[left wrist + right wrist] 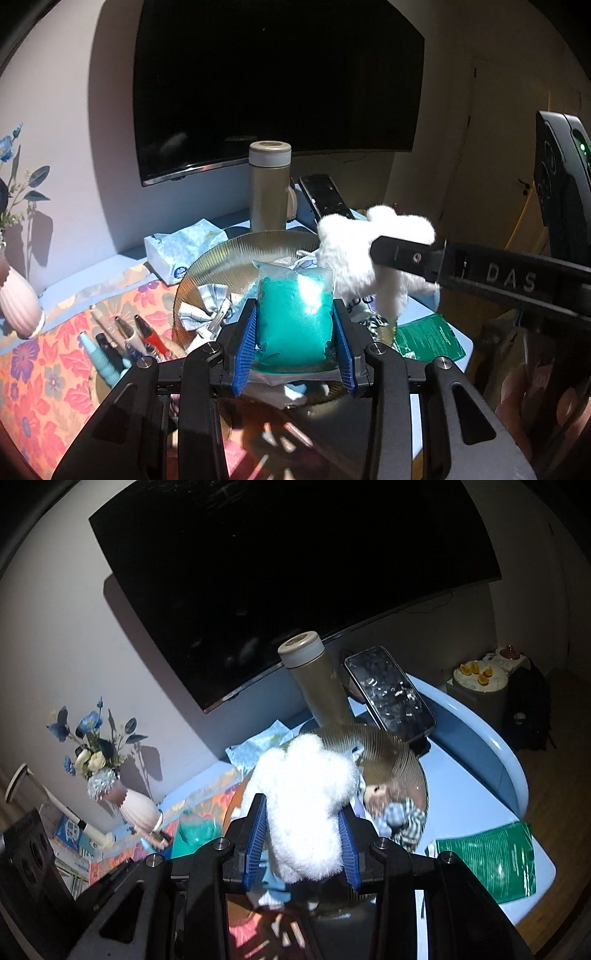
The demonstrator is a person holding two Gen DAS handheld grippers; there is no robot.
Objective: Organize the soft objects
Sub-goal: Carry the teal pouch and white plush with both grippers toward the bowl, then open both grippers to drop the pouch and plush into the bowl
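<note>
My left gripper is shut on a teal soft pack in clear plastic, held above the ribbed amber glass plate. My right gripper is shut on a fluffy white plush toy, held over the same plate. In the left wrist view the plush and the right gripper's finger reach in from the right, just beyond the teal pack. A checked fabric bow lies on the plate. A small doll in checked cloth lies on the plate too.
A beige thermos and a dark phone stand behind the plate. A tissue pack lies left of it. Pens lie on the floral mat. A pink vase stands far left. A green packet lies at right.
</note>
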